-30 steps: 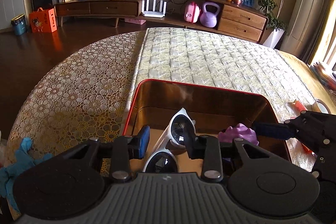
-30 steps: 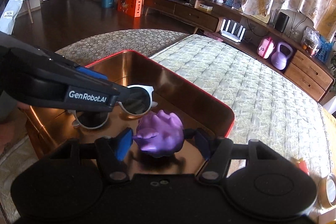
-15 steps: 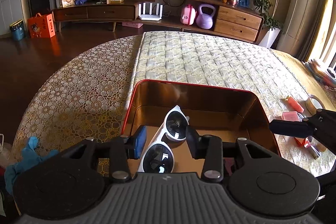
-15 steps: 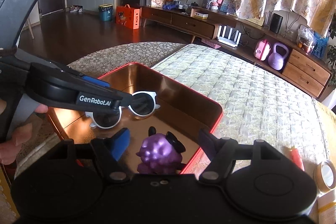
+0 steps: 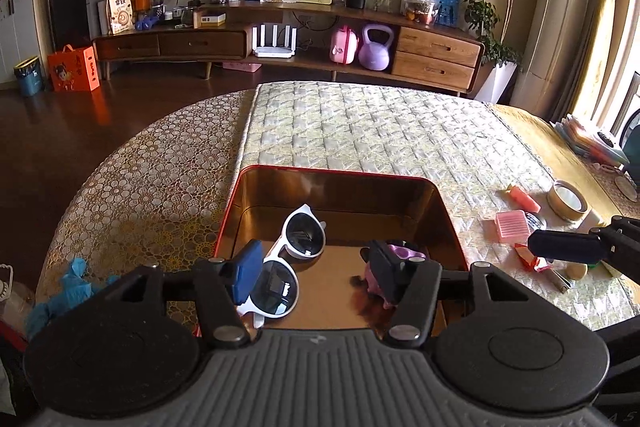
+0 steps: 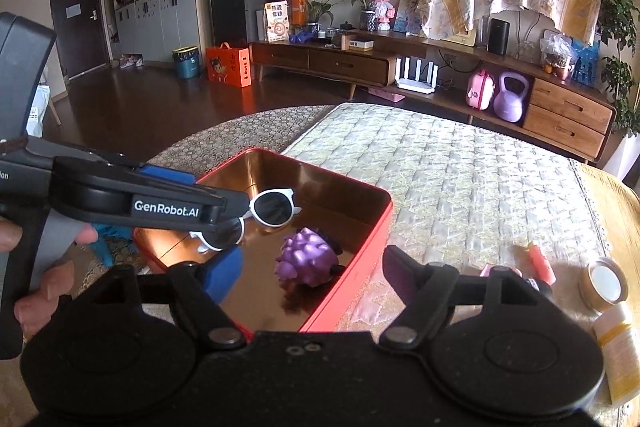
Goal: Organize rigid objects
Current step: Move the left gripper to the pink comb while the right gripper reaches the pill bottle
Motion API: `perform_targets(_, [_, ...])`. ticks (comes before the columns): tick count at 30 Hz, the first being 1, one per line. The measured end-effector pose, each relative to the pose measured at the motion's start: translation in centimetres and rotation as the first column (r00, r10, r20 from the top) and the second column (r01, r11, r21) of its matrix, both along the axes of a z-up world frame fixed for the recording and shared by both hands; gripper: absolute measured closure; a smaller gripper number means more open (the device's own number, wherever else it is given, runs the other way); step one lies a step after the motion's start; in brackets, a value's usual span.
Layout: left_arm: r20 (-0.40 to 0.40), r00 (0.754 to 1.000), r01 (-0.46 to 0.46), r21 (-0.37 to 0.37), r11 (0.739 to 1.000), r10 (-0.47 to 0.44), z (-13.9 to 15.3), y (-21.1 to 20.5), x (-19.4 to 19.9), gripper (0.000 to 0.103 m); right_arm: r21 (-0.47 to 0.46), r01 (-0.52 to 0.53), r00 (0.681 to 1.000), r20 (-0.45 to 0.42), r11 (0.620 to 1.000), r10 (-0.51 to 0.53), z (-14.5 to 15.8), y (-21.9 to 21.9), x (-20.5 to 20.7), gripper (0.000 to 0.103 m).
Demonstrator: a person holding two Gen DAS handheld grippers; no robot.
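Left wrist view: white sunglasses and a purple toy lie inside the red tin. Above it, left gripper and right gripper are opening, gripping nothing.

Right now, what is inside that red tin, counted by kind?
White sunglasses: 1
Purple toy: 1
Total in the red tin: 2

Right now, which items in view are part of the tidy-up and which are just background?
Job:
- red tin
- white sunglasses, in tin
- purple toy, in tin
- pink case, tape roll, still on table

Background:
- kettlebell
- router
- orange box
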State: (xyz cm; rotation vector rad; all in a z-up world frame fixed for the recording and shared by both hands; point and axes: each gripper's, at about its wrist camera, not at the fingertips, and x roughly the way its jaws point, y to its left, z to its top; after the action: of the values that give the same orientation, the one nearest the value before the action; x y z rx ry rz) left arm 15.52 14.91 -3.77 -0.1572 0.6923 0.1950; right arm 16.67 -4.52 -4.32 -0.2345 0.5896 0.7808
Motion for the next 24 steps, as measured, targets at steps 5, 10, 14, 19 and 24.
perform_targets(5, [0.017,1.000,0.025,-0.002,1.000,-0.025,0.9,-1.6,-1.1,0.035,0.032,0.040,0.999,-0.023,0.999,-0.039,0.8,-2.0,-0.8,0.021])
perform_targets(10, [0.022,0.998,0.061,-0.008,0.998,-0.061,1.6,-3.7,-2.1,0.035,0.074,0.092,0.995,-0.049,0.993,-0.089,1.4,-4.1,-1.6,0.016])
perform_targets(14, [0.030,0.996,0.084,-0.012,0.996,-0.083,1.9,-5.3,-2.7,0.027,0.108,0.129,0.991,-0.056,0.986,-0.123,1.8,-6.1,-2.2,0.010])
perform_targets(19, [0.026,0.994,0.108,-0.032,0.994,-0.107,1.8,-7.2,-3.2,0.025,0.137,0.173,0.984,-0.059,0.975,-0.167,1.7,-9.0,-3.0,0.005])
perform_targets(24, [0.033,0.991,0.132,-0.045,0.990,-0.131,1.7,-9.2,-3.6,0.021,0.170,0.225,0.974,-0.067,0.959,-0.216,1.3,-12.3,-3.7,0.001])
